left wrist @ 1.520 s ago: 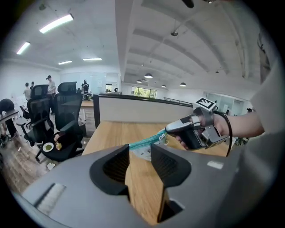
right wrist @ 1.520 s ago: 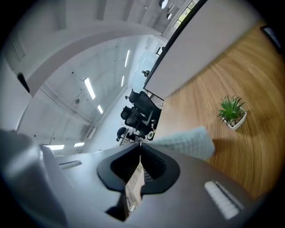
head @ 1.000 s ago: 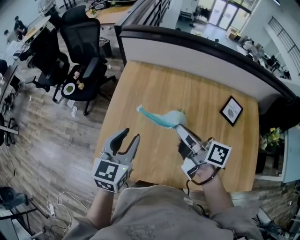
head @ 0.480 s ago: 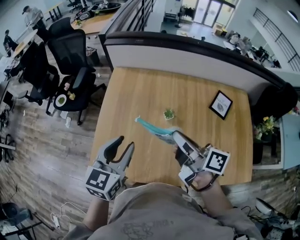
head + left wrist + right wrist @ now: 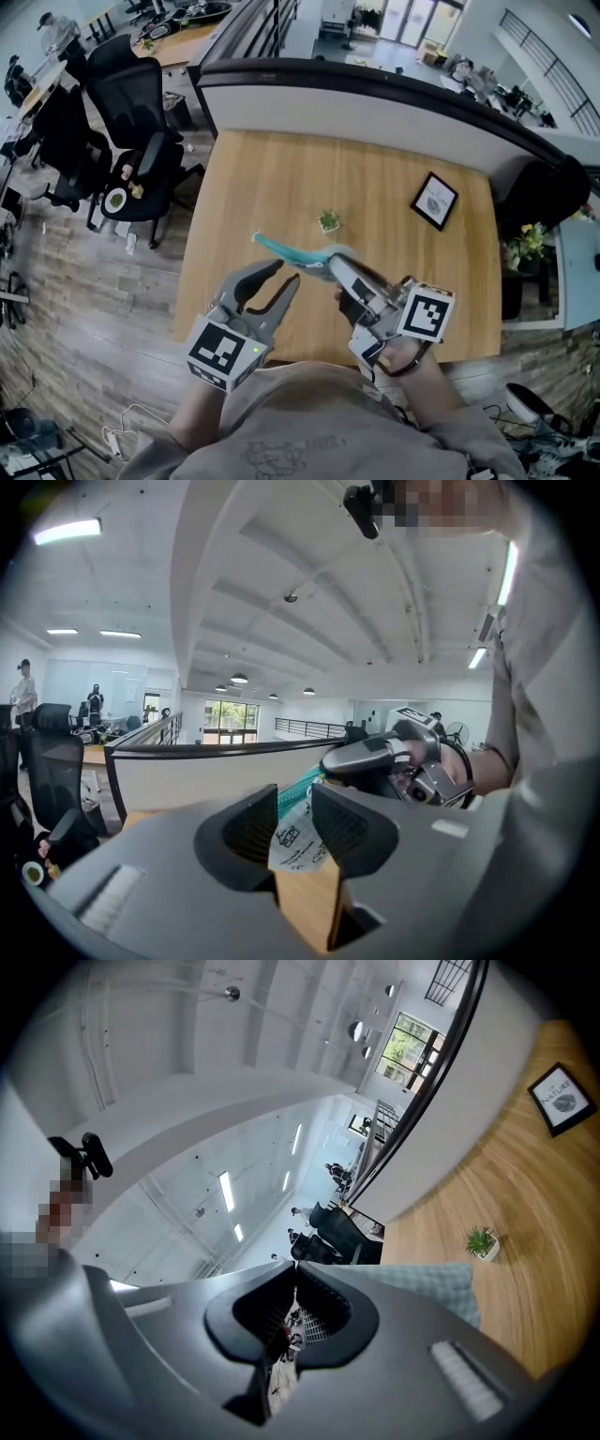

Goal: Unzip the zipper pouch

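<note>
Zip apparently not yet drawn: we hold the teal zipper pouch (image 5: 286,249) above the table (image 5: 394,178), clamped in the right gripper (image 5: 330,265), while the left gripper (image 5: 284,273), jaws fairly wide and just now closing, straddles its free end without gripping.

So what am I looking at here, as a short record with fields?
Held thing: teal fabric zipper pouch, in the air above the table
Right tongs: shut on the pouch
Left tongs: just been closing, pouch's end between them, not pinched
Surface: light wooden table
Also there: small green potted plant; black-framed picture
</note>
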A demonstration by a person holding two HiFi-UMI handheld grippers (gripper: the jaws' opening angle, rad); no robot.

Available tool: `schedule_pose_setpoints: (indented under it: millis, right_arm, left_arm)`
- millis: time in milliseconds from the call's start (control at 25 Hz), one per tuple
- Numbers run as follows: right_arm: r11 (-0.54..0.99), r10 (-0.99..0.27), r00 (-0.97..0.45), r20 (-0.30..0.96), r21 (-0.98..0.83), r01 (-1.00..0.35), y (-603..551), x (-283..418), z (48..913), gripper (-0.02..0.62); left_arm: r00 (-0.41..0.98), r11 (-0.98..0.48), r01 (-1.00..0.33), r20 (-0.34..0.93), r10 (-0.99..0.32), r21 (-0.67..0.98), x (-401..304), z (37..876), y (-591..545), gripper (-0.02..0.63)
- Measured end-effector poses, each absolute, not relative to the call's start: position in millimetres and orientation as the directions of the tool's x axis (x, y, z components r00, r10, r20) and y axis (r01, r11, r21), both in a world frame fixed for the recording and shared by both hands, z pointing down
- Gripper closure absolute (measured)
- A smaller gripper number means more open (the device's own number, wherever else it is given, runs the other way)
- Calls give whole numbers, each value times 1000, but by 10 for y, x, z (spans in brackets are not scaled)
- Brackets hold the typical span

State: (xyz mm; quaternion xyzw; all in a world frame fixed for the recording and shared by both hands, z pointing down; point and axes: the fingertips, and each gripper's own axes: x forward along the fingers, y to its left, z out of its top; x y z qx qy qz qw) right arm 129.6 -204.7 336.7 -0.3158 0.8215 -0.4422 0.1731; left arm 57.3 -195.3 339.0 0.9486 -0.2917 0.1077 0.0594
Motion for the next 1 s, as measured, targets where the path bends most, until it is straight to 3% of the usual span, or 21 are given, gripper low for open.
schedule_pose_setpoints:
  millis: [640,680,760,1000]
  right_arm:
    - [389,-633,-774,-16,-871,-301,-1989,1083,3387,577]
    - [383,-634,-773,-18,-875,-294,-1989,1080,3394,577]
    - [372,-640,-768,-19,-882,-288,-1987,1078,3409,577]
    - [330,-663,-749,-6,-900,-286,-2006,1125,3517,578]
  left_arm:
    - [798,-832,-554,297,-524,22,689,3518,-1878,491]
    - [793,-828,-560,300,-530,15,687,3524,-1879,500]
    - [780,-819,-573,306,-545,1,686,3533,-1871,580]
    - [792,-832,-554,313,-524,7,714,3599,-1819,598]
